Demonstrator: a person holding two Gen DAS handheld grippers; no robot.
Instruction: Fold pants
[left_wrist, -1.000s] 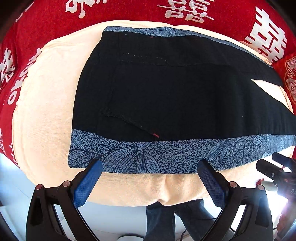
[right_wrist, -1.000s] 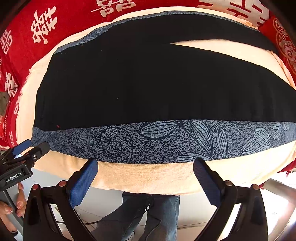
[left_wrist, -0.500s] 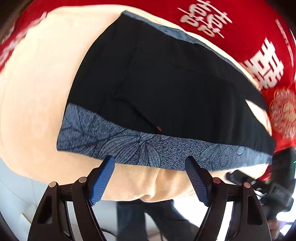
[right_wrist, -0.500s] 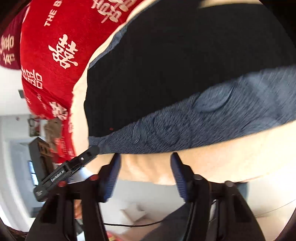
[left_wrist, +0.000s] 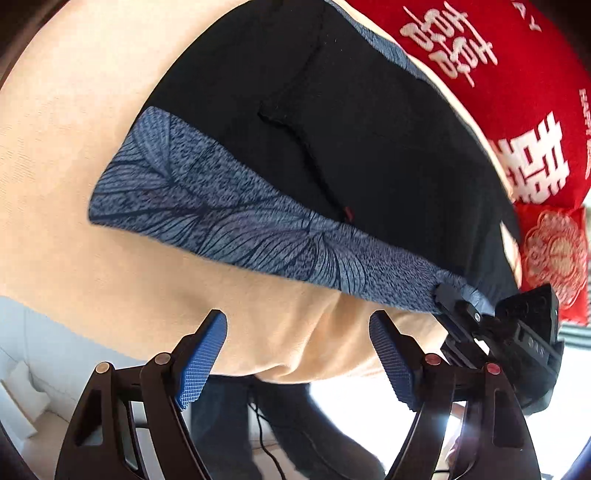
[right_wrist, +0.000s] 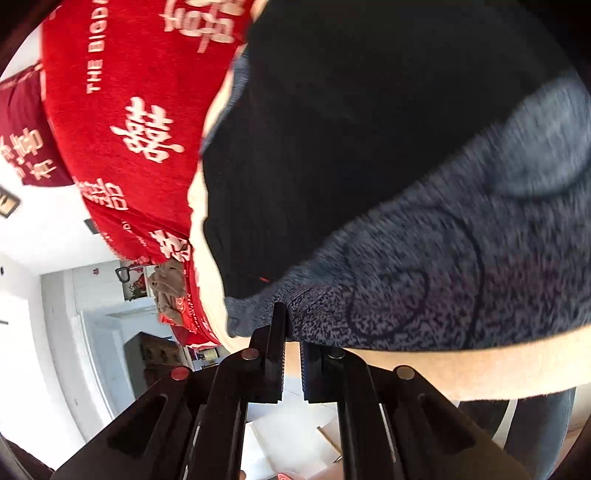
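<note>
Right jaws pinch the patterned band; left jaws hang spread short of it

The black pants (left_wrist: 369, 140) lie flat on the cream blanket (left_wrist: 55, 166). The right gripper (right_wrist: 291, 332) is pressed together on the blue leaf-print band (left_wrist: 229, 225) at its near edge; the left gripper (left_wrist: 295, 350) waits just below that band, empty. The risk: a thin bite slips, or the blanket lifts too.

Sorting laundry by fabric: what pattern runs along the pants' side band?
Blue-grey speckle with dark leaf outlines on the side band, clearest in the left wrist view.
</note>
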